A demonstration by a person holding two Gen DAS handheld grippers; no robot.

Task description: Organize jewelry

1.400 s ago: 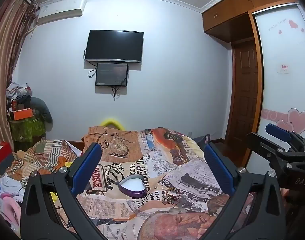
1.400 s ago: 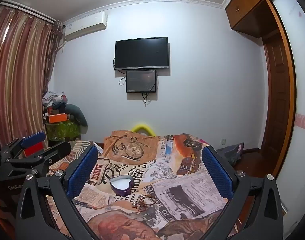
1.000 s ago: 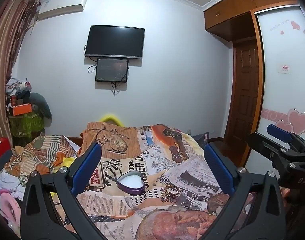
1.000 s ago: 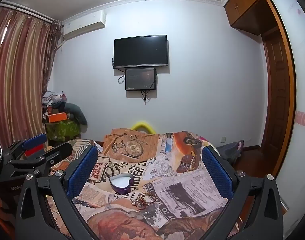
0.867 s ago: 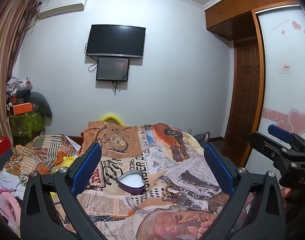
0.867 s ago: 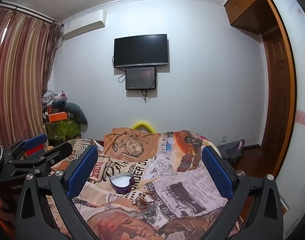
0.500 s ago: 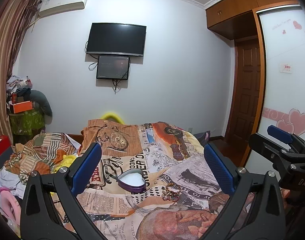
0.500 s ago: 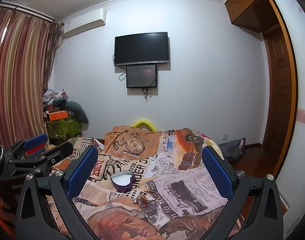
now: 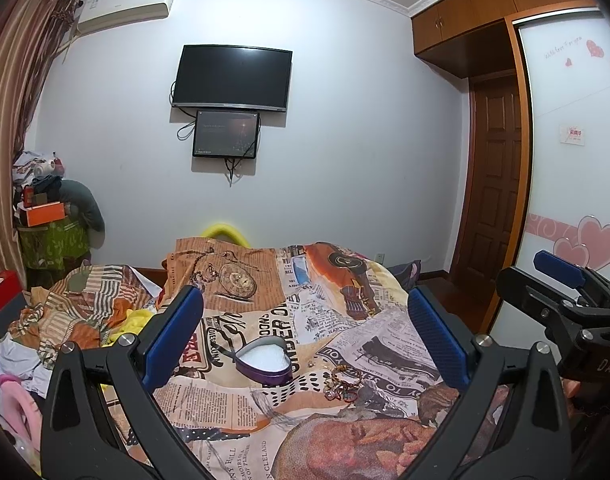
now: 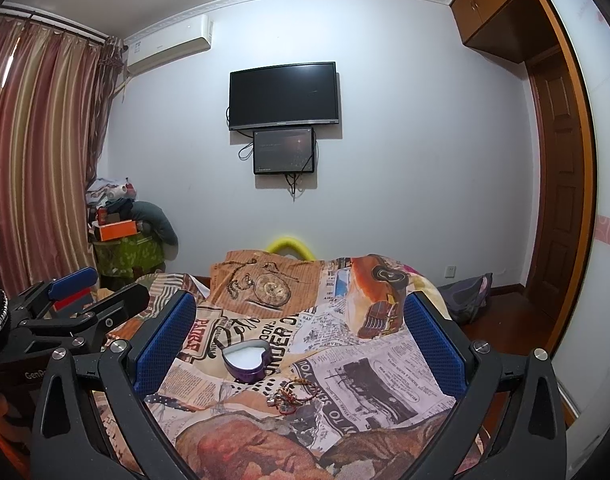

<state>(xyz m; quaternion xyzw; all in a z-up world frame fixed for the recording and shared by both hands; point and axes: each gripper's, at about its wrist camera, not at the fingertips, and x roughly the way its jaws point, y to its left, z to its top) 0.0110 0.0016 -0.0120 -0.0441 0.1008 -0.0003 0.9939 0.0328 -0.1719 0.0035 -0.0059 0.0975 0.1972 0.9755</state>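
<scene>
So both sets of jaws are spread wide with nothing between them. Your left gripper (image 9: 303, 332) and right gripper (image 10: 299, 330) hang side by side above the bed (image 9: 385, 344), well back from anything you'd grab.

The jewelry (image 9: 342, 382) sits in a small tangle on the newspaper-print cover, just beside the open heart box (image 9: 264, 365), on its right. From the right wrist view the pile (image 10: 292, 394) lies a bit nearer to you than the box (image 10: 247, 362).

What's changed over the last second or so? Honestly not much. Both views have tipped up and drifted a little: the TV (image 9: 232, 79) sits slightly higher on the wall than it did, and the box and pile have slid a touch within the frame. Neither has actually moved on the cover. Your jaws are as wide as they were.

For the task, that reads to me as lining up, not working yet. Nothing's in the box, and the first pick is still ahead. That tangle looks fiddly, so I'd expect chains to snag.
</scene>
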